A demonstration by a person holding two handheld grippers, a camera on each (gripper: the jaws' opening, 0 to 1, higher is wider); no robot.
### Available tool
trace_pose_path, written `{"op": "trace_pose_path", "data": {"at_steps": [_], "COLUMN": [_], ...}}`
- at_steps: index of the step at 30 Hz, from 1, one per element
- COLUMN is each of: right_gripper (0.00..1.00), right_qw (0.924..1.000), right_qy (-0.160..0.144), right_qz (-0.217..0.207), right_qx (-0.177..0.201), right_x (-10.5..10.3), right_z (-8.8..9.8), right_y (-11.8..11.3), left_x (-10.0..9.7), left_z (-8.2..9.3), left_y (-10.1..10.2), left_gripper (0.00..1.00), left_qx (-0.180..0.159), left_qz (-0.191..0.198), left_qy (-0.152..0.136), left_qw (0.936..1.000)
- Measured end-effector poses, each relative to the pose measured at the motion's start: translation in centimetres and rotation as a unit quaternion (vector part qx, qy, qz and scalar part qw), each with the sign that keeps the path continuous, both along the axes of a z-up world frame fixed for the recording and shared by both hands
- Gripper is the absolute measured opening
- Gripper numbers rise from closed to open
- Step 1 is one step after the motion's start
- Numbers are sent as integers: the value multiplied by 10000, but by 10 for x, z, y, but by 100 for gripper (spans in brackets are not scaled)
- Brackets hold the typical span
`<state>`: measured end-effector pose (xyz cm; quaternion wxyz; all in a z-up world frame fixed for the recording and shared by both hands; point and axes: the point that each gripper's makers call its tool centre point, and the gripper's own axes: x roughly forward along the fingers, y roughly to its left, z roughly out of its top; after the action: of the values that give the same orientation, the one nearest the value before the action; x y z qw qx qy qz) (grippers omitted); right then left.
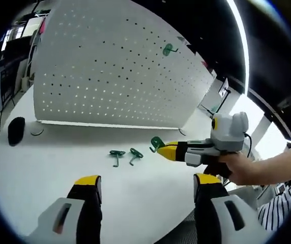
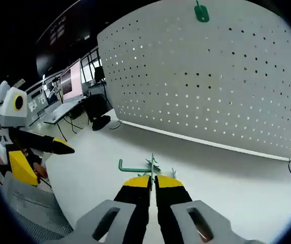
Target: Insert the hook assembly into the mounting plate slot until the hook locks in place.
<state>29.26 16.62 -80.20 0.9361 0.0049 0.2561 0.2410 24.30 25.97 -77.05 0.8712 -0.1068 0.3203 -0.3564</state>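
1. A white counter (image 1: 59,152) carries a tall white pegboard panel (image 1: 110,71) standing upright, dotted with rows of small holes.
2. One green hook (image 1: 169,49) already hangs high on the pegboard; in the right gripper view it sits near the panel's top edge.
3. Two more green hooks (image 1: 125,155) lie loose on the counter, side by side, in front of the panel.
4. The right gripper (image 1: 162,148), held in a person's hand (image 1: 242,168), has its yellow-tipped fingers clamped on a green hook (image 2: 138,168), above the counter and apart from the panel.
5. The left gripper (image 1: 145,185) hovers over the counter, its fingers spread apart, holding nothing.
6. A dark round object (image 1: 16,130) rests on the counter left of the panel.
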Motion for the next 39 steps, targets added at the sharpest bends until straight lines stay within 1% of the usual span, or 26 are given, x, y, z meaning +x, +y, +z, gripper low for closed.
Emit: {"op": "trace_pose_path", "data": {"at_steps": [2, 5, 6, 7, 8, 10, 14, 18, 20, 23, 25, 28, 30, 33, 37, 39], "right_gripper": [0, 0, 0, 0, 0, 0, 0, 0, 0, 0, 0, 0, 0, 0, 0, 0], "right_qw": [9996, 9988, 9979, 9975, 9963, 9944, 9928, 9921, 9905, 9894, 9885, 9881, 9880, 9878, 9870, 9865], "right_qy": [-186, -344, -422, -433, -436, -493, -537, -583, -630, -690, -721, -780, -836, -887, -941, -966], "right_qz": [86, 62, 5, -34, -123, -205, -188, -176, -195, -158, -180, -147, -128, -130, -159, -161], "right_qx": [181, 345, 484, 556, 730, 908, 1049, 1094, 1204, 1270, 1320, 1315, 1289, 1276, 1294, 1314], "right_x": [-7, -15, -17, -19, -21, -26, -36, -43, -46, -51, -53, -55, -56, -56, -57, -58], "right_z": [12, 27, 34, 37, 42, 49, 57, 64, 71, 77, 81, 85, 88, 90, 93, 96], "right_y": [7, 12, 13, 14, 14, 14, 17, 18, 19, 23, 25, 27, 28, 27, 27, 27], "left_x": [1, 3, 3, 4, 4, 2, -2, -5, -5, -7, -9, -10, -11, -13, -15, -16], "left_z": [5, 14, 16, 19, 22, 26, 31, 38, 43, 50, 55, 59, 63, 68, 73, 77], "left_y": [-4, -12, -14, -16, -18, -24, -31, -38, -40, -44, -47, -48, -48, -50, -51, -52], "left_gripper": [73, 73, 72, 70, 69, 63, 58, 50, 49, 44, 38, 30, 27, 26, 25, 24], "left_qx": [-52, -291, -351, -399, -475, -581, -690, -884, -996, -1188, -1326, -1399, -1423, -1566, -1640, -1733], "left_qz": [-27, -25, -28, -32, -50, -133, -224, -316, -286, -334, -377, -383, -393, -398, -392, -382], "left_qy": [-14, 14, 13, 4, -18, 7, 39, 107, 114, 162, 225, 232, 199, 234, 256, 288], "left_qw": [10000, 9996, 9994, 9992, 9989, 9982, 9974, 9955, 9945, 9922, 9902, 9892, 9888, 9866, 9853, 9837]}}
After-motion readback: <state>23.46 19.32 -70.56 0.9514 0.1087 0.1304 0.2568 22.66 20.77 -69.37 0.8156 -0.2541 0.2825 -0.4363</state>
